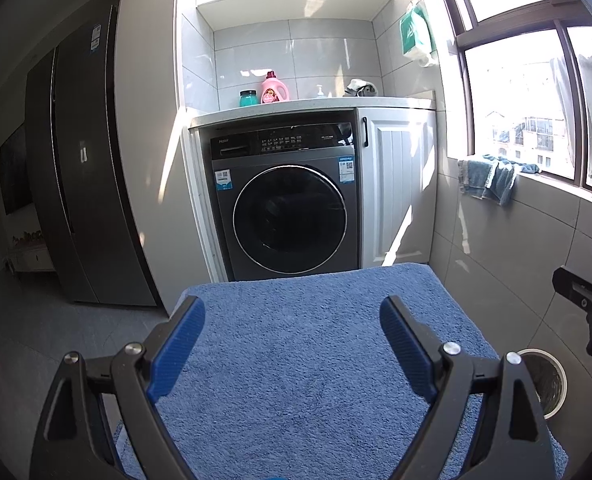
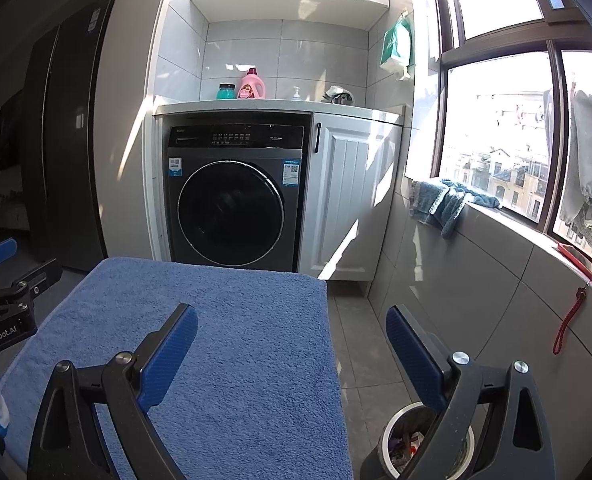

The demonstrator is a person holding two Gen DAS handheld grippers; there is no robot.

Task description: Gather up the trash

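Note:
My left gripper (image 1: 292,312) is open and empty above a table covered by a blue towel (image 1: 308,360). My right gripper (image 2: 292,320) is open and empty over the towel's (image 2: 224,344) right edge. A round trash bin (image 2: 420,440) with scraps inside stands on the floor to the right of the table, below my right gripper's right finger; its rim also shows in the left wrist view (image 1: 548,384). No loose trash shows on the towel. Each view shows the other gripper's body at its side edge.
A dark front-load washing machine (image 1: 292,208) sits under a white counter (image 1: 316,104) with a pink detergent bottle (image 1: 274,88). A white cabinet door (image 1: 396,192), tiled wall and windowsill with a blue cloth (image 1: 492,176) lie right. A dark fridge (image 1: 80,160) stands left.

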